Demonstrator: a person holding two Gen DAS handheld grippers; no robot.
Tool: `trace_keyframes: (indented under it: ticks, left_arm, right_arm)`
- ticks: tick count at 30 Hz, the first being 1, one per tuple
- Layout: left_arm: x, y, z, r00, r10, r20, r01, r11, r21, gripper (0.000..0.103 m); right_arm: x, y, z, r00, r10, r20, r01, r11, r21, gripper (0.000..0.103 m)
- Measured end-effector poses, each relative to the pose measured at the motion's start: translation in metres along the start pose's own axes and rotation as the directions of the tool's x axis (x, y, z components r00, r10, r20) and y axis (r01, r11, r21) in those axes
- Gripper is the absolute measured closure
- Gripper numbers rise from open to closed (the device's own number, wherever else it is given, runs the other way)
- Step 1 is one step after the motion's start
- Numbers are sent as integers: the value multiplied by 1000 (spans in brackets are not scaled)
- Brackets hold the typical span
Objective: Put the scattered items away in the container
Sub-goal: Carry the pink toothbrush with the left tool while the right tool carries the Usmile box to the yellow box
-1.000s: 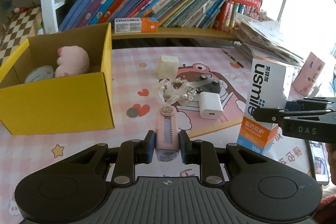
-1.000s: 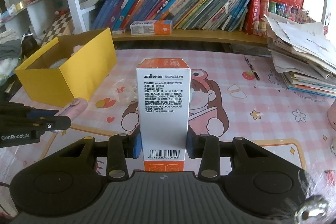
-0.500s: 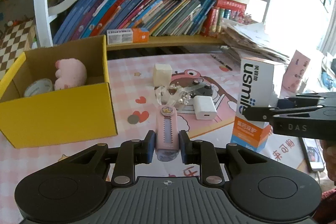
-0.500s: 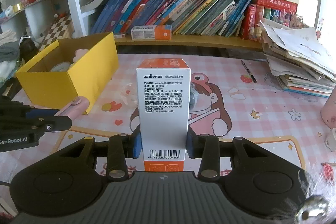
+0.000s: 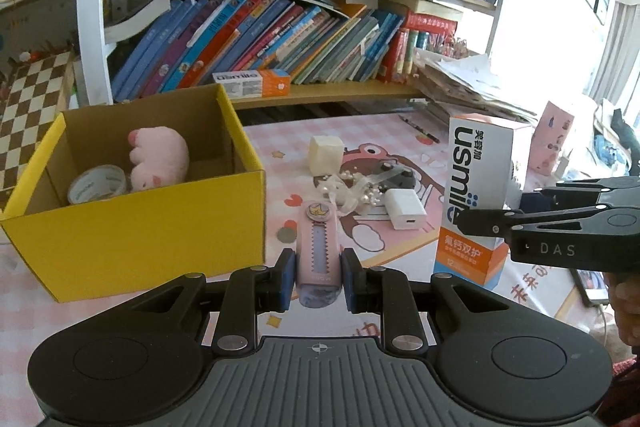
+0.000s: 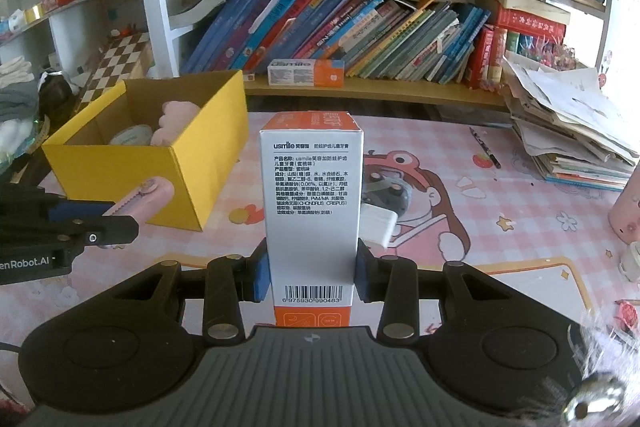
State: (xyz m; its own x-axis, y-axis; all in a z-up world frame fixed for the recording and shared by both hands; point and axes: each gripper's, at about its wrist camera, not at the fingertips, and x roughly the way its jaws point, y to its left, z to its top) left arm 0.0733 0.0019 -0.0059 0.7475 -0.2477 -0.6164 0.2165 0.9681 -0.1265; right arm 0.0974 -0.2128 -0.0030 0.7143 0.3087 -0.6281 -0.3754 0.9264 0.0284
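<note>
My left gripper is shut on a pink comb-like case and holds it above the table, just right of the yellow cardboard box. The box holds a pink plush toy and a tape roll. My right gripper is shut on a white and orange usmile toothpaste box, held upright above the mat; it also shows in the left wrist view. On the mat lie a white charger, a pearl hair bow and a cream cube.
A bookshelf full of books runs along the back of the table. A stack of papers lies at the right, with a pink cup near it. A coin lies beside the yellow box. A pencil lies on the mat.
Both grippers have risen with their loads, so the box's inside and the upper shelves show more. The left gripper has moved a little towards the yellow box.
</note>
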Motion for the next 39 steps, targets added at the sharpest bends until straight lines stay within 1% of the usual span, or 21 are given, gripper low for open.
trace_keyframes:
  ticks: [12,17,28,34,39]
  left_arm:
    - [-13,43,-1,999,-24,22,25,1000,-12,80]
    - [-22,62,3,998,-23,53,24,999,-29,80]
    - [-41,106,30,990,23,140,-17,999,-42,80]
    - [-46,119,44,983,35,183,-30,999,-34,80]
    - [-45,129,54,978,51,202,-47,999,-23,80]
  right_arm:
    - [6,45,11,1000,-11,15,11,1000,-29,66]
    - [6,62,20,999,-7,34,8,999,-37,66]
    - [6,89,62,993,42,108,-35,997,-67,66]
    - [5,101,89,984,85,157,-70,993,-100,66]
    - [10,110,111,977,118,177,-94,986,-141,66]
